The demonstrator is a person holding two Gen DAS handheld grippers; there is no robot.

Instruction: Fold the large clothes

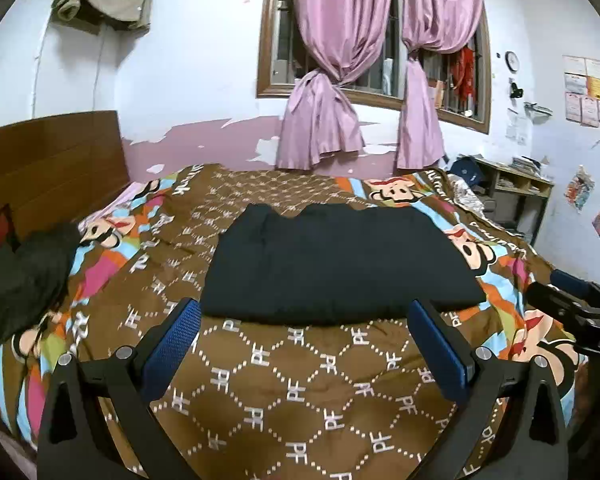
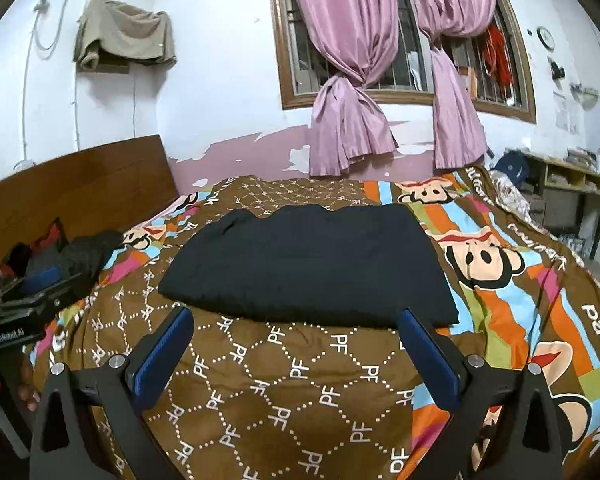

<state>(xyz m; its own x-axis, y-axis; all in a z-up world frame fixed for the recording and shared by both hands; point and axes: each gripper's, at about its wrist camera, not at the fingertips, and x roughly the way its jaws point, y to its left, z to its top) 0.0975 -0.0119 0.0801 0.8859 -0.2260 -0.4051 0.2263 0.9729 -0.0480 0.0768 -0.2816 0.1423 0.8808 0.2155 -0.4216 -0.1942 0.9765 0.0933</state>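
Already your dark garment (image 1: 336, 264) lies folded on the bed (image 1: 300, 380), each hand-held gripper (image 1: 304, 344) spread apart, holding nothing.

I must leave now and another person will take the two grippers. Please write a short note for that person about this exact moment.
Left gripper: open, holding nothing, just short of the near edge of the dark navy folded garment.
Right gripper: open, empty, same position.
The garment lies flat as a neat rectangle on the brown patterned quilt.
A heap of dark unfolded clothes sits by the wooden headboard.
Done: this fold looks finished.
Left: probably the heap.
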